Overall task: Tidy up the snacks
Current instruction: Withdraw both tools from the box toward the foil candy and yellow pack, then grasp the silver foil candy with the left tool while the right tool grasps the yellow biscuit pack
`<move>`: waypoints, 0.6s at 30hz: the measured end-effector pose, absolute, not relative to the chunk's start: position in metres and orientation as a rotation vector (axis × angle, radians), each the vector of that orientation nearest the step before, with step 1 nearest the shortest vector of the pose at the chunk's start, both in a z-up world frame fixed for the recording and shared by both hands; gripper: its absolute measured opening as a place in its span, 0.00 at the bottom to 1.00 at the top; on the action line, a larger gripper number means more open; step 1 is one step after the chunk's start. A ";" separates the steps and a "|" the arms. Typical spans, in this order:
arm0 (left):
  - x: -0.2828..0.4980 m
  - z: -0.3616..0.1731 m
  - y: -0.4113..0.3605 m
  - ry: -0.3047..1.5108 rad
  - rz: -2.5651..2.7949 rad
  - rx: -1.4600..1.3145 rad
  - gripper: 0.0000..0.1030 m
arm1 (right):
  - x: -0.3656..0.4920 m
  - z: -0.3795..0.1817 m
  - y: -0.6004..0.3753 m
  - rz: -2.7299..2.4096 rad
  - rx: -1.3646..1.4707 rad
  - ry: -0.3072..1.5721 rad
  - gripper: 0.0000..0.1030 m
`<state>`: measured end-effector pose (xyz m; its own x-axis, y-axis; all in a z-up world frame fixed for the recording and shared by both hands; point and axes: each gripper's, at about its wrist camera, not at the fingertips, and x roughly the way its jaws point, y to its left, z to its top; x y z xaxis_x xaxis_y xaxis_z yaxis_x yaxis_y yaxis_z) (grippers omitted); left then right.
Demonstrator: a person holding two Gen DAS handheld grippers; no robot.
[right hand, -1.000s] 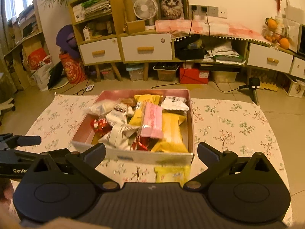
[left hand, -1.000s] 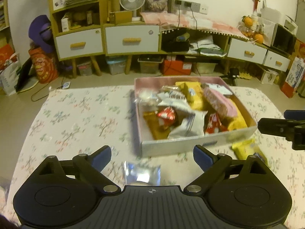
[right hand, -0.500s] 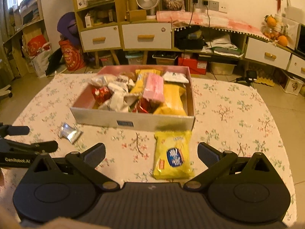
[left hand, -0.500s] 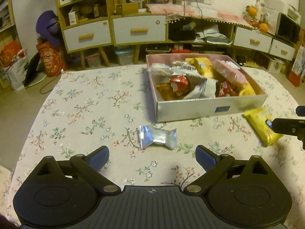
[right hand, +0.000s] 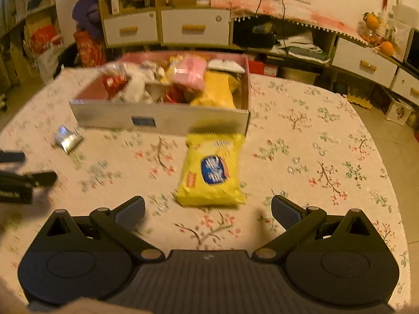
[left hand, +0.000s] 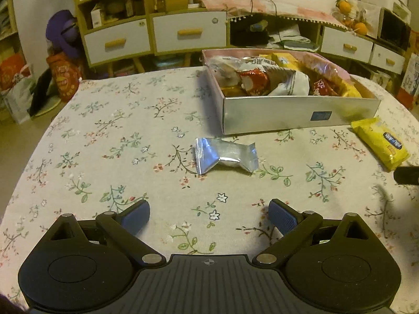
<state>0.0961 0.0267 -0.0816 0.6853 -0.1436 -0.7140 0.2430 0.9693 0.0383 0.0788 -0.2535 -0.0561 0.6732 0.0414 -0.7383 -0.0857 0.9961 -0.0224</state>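
While both grippers' fingers stand apart and empty, the silver packet point(left hand: 226, 155) and yellow packet point(right hand: 212, 171) could slide or crumple if pinched carelessly

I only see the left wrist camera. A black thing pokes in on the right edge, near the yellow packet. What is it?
Observer: That is the right gripper. The right wrist view shows it open and holding nothing.
Child: Is it lined up with the yellow packet?
Observer: Yes. The yellow packet lies flat on the cloth just ahead of it, roughly centred, but not between the fingers.
Child: What's in the far right corner of the box?
Observer: In that corner of the box lies a white packet. It is too blurred to read.
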 end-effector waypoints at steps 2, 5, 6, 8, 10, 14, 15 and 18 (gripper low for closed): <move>0.098 -0.084 0.027 0.773 -0.223 0.119 0.98 | 0.080 -0.063 -0.253 0.063 -0.087 0.836 1.00; 0.102 -0.088 0.028 0.747 -0.235 0.103 1.00 | 0.081 -0.070 -0.256 0.073 -0.089 0.826 1.00; 0.103 -0.089 0.029 0.737 -0.239 0.099 1.00 | 0.082 -0.070 -0.258 0.077 -0.079 0.819 1.00; 0.106 -0.091 0.028 0.714 -0.247 0.102 1.00 | 0.085 -0.072 -0.262 0.083 -0.052 0.817 1.00; 0.110 -0.092 0.026 0.703 -0.251 0.102 1.00 | 0.088 -0.074 -0.266 0.092 -0.011 0.810 1.00; 0.120 -0.091 0.020 0.702 -0.251 0.102 1.00 | 0.091 -0.077 -0.268 0.109 -0.010 0.761 1.00; 0.122 -0.091 0.019 0.699 -0.251 0.101 1.00 | 0.093 -0.077 -0.267 0.107 -0.009 0.757 1.00; 0.127 -0.092 0.015 0.691 -0.246 0.096 1.00 | 0.098 -0.076 -0.265 0.093 -0.005 0.759 1.00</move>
